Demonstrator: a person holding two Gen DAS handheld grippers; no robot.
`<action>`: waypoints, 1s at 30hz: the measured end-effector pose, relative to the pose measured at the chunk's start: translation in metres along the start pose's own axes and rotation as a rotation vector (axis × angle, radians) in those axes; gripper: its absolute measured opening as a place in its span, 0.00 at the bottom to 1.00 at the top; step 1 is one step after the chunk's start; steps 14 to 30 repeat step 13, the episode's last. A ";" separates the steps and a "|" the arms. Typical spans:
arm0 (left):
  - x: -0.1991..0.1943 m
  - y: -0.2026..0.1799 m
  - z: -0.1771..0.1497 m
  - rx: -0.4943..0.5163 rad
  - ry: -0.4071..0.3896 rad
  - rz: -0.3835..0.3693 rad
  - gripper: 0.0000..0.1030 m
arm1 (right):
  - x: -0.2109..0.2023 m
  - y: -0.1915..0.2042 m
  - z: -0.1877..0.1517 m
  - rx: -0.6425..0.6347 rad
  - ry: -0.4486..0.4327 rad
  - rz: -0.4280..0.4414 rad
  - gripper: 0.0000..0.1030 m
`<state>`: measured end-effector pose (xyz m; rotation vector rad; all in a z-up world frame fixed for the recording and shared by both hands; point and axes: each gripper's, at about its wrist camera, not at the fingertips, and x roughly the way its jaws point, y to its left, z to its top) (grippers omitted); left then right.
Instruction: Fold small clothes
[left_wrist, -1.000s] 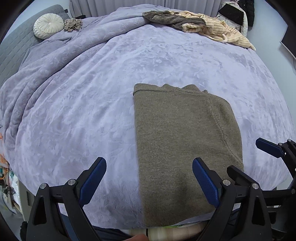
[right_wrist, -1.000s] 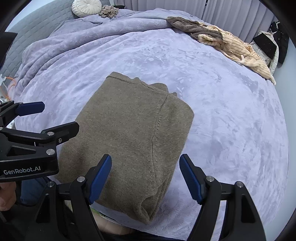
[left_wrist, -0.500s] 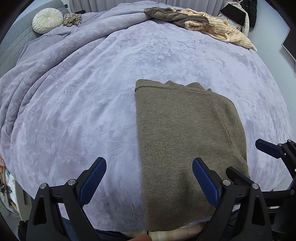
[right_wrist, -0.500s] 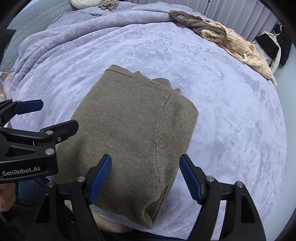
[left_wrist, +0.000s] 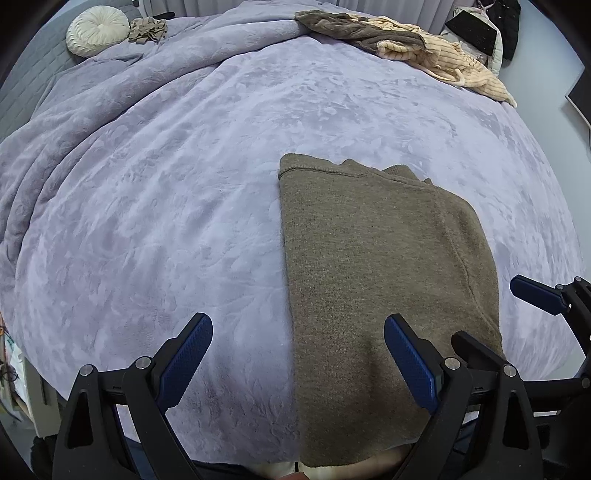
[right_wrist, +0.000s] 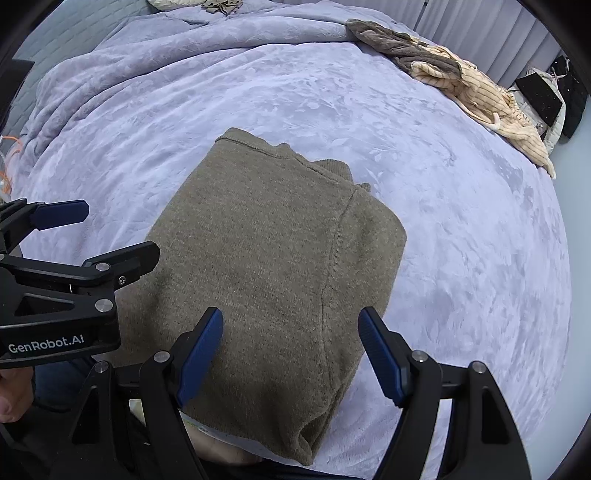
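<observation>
An olive-brown knit garment (left_wrist: 373, 258) (right_wrist: 266, 258) lies folded into a rectangle on the lavender bed cover (left_wrist: 177, 177) (right_wrist: 461, 229), its near end hanging over the bed's front edge. My left gripper (left_wrist: 297, 358) hovers open above the garment's left edge, blue pads wide apart, holding nothing. My right gripper (right_wrist: 291, 350) is open too, above the garment's near right part, pads clear of the cloth. Each gripper shows at the edge of the other's view.
A heap of cream ribbed and grey-brown clothes (left_wrist: 406, 48) (right_wrist: 461, 81) lies at the far right of the bed. A round cream cushion (left_wrist: 98, 31) and a small brown cloth (left_wrist: 147, 29) sit at the far left. Dark items (right_wrist: 550, 99) stand beyond the bed's right corner.
The garment and far clothes have slid slightly down in both views as the grippers tilted a little; both grippers stay open and nothing was grasped.
</observation>
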<state>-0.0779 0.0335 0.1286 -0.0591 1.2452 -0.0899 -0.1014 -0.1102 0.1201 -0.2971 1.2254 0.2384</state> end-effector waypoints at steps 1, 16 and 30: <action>0.000 0.000 0.000 0.000 0.001 0.000 0.92 | 0.000 0.000 0.000 -0.001 0.000 0.000 0.76; 0.002 -0.002 -0.001 -0.004 0.005 0.012 0.92 | 0.000 0.000 0.002 0.003 -0.002 0.003 0.76; 0.002 -0.002 -0.001 -0.004 0.005 0.012 0.92 | 0.000 0.000 0.002 0.003 -0.002 0.003 0.76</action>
